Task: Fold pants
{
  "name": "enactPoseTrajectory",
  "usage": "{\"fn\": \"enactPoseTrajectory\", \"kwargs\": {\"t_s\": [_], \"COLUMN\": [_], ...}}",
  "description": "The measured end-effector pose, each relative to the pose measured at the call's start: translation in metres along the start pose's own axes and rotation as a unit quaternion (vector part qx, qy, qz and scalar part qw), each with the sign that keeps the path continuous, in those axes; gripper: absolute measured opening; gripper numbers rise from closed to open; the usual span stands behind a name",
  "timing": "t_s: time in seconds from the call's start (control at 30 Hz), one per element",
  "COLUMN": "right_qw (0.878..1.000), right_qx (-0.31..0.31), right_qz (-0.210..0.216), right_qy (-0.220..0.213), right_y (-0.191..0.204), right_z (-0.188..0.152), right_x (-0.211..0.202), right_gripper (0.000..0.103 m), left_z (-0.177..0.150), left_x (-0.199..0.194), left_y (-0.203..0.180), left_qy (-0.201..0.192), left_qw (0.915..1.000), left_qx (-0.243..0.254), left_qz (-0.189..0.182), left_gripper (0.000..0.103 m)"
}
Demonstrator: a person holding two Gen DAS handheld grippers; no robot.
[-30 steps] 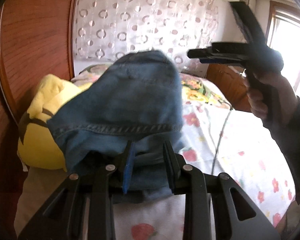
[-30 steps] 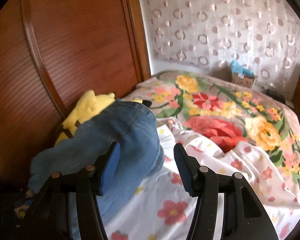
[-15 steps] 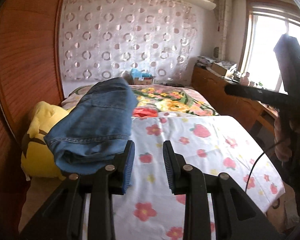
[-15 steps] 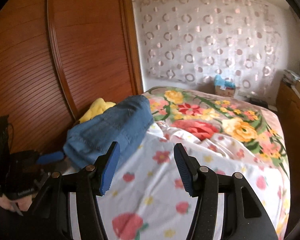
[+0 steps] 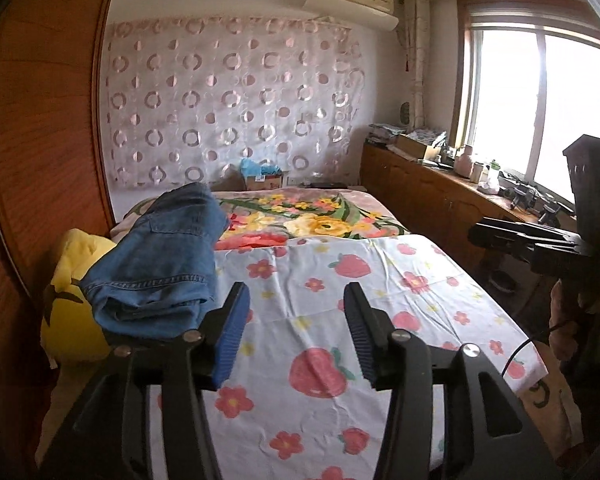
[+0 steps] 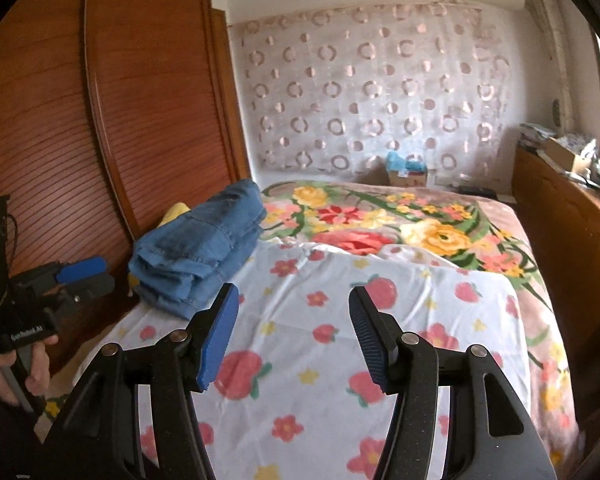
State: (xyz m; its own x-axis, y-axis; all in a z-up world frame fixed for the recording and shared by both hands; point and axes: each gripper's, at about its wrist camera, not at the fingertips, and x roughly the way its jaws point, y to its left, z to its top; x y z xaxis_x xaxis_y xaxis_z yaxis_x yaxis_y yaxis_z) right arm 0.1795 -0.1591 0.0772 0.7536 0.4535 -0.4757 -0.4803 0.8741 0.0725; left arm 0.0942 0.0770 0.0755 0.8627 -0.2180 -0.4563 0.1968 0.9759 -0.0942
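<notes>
Black angular fingers (image 6: pixel 212 330) with ribbed blue pads (image 5: pixel 230 334) — silver screws at the pivots, white lettering.

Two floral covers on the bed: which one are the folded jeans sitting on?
The white strawberry-print sheet, at its left edge by the wardrobe; the folded jeans only reach the brown big-flower blanket behind it.

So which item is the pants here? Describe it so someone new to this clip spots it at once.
Start at the bed with the strawberry-print sheet, and follow its side next to the wooden wardrobe. There the folded jeans lie in a thick stack, partly on a yellow plush toy. They are the only blue denim among florals and yellow.
</notes>
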Motion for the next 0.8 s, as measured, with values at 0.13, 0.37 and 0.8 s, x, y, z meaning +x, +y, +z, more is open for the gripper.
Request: {"fn": "enactPoseTrajectory", "kwargs": {"t_s": [0.13,0.37,0.8], "right_qw": [1.000,0.998,0.995], "right_qx": [0.009,0.010,0.014], "right_qz": [-0.009,-0.030,-0.070], "right_qy": [-0.014,-0.046,-0.075], "right_y": [-0.006,-0.006,-0.008], "right_z": [-0.011,-0.024,-0.044], "right_x": [-0.024,-0.070,-0.116], "right_gripper": [0.063,0.074,0.082], "left_z": [-0.002,-0.003,-0.009], "left_x": [-0.012,-0.030,-0.051], "left_y": [-0.016,-0.037,-0.054], "left_qy": [-0.008,-0.021,-0.036], "left_qw": [0.9999,0.9995,0.9979], "left_qx": [0.006,0.016,0.012], "left_qz": [0.002,0.015,0.052], "left_gripper": [0.055,0.056,0.056]}}
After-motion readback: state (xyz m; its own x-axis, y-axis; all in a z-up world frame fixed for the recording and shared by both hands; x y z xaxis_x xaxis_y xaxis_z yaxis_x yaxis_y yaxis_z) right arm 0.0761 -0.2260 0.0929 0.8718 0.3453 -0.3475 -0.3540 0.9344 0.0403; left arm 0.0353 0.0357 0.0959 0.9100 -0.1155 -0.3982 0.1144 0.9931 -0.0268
